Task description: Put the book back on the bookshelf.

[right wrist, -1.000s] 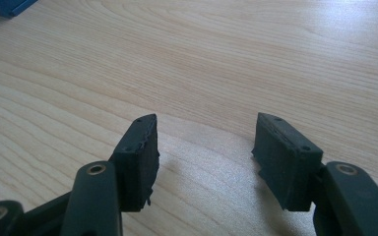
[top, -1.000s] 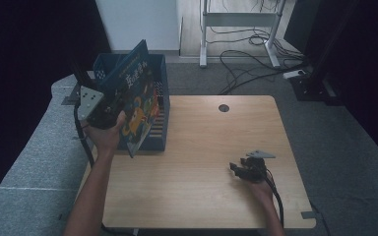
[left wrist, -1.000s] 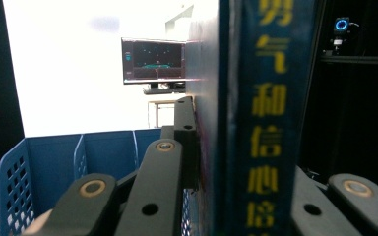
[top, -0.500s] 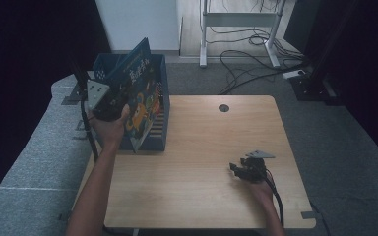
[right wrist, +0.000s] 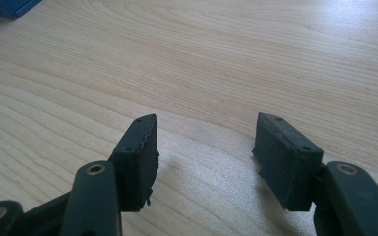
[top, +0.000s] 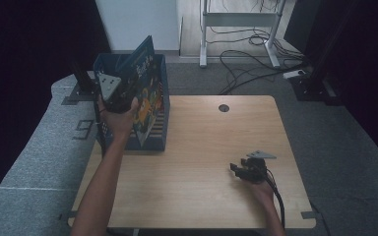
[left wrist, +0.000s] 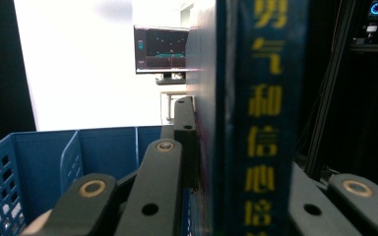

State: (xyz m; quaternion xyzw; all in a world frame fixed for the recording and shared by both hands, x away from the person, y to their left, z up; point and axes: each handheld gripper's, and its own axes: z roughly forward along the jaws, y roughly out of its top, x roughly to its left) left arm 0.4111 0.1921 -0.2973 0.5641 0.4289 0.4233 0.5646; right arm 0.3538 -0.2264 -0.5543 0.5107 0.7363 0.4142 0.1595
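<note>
While the left tool [top: 120, 93] is clenched on a book [top: 145, 93], the spine fills the space between its jaws in the left gripper view, one jaw flat against a cover and the other pressed to the far side. The book [left wrist: 256, 118] stands on edge in that grip, its long axis running nearly upright with the yellow lettering reading down the spine, and its top corner leans away toward the back of the room. It hangs over the blue crate [top: 160, 123] at the left edge of the bench [top: 211, 196], its lower part already down among the crate's walls. So the crate lies straight below the tool, and I judge the coming move to be a plain downward slide, keeping the covers parallel to the crate's long walls. The right tool [top: 246, 169] sits well apart, low over the bench near its right front, jaws released with bare wood between them. The left hand [top: 118, 118] is plainly the nearer one.
</note>
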